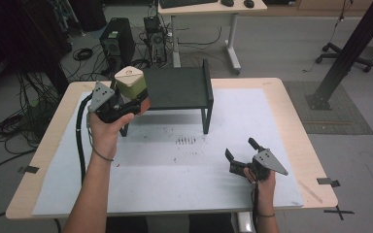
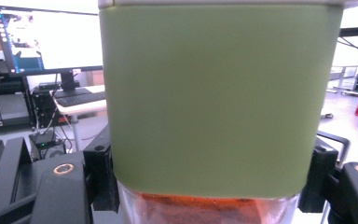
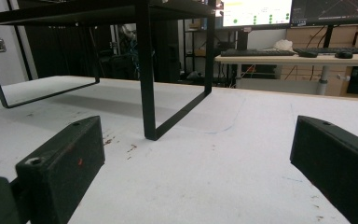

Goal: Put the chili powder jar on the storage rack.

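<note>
The left gripper (image 1: 135, 104) clamps a green-lidded jar (image 1: 132, 85), seemingly upright, while the right gripper (image 1: 240, 149) gapes.

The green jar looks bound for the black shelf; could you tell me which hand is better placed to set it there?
Left: the left gripper already clamps the green jar beside the black shelf. The right gripper sits open and empty.

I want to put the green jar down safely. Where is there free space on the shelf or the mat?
The black shelf top is bare up to its raised right rail. The white mat is free between the shelf legs and the right gripper. It is crowded at the shelf's left end, where the left gripper holds the green jar.
</note>
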A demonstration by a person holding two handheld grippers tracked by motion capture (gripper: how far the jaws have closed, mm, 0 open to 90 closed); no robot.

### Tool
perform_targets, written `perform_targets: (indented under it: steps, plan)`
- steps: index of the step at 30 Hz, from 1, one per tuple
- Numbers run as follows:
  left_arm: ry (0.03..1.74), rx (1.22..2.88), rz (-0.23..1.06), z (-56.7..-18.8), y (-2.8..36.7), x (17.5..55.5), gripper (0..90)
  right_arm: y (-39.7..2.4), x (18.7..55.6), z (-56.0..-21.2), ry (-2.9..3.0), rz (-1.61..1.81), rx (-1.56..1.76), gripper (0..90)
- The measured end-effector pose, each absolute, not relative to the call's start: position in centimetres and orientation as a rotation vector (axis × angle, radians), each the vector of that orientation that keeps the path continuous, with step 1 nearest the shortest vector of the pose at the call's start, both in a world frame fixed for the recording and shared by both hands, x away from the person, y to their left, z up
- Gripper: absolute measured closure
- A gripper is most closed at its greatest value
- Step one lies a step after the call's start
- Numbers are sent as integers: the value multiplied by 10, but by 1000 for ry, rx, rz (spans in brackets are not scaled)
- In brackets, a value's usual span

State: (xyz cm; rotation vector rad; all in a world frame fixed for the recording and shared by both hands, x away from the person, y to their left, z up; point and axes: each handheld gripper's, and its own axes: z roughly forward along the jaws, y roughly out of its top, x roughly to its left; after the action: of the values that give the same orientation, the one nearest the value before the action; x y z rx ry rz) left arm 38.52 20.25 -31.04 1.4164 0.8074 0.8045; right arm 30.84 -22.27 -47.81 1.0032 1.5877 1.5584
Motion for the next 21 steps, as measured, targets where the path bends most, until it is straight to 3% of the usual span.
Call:
perform_targets:
  steps: [21]
  plan:
    - [852, 1399, 807, -320, 198, 424, 288, -223, 308, -478, 1588, 1563, 1002, 28]
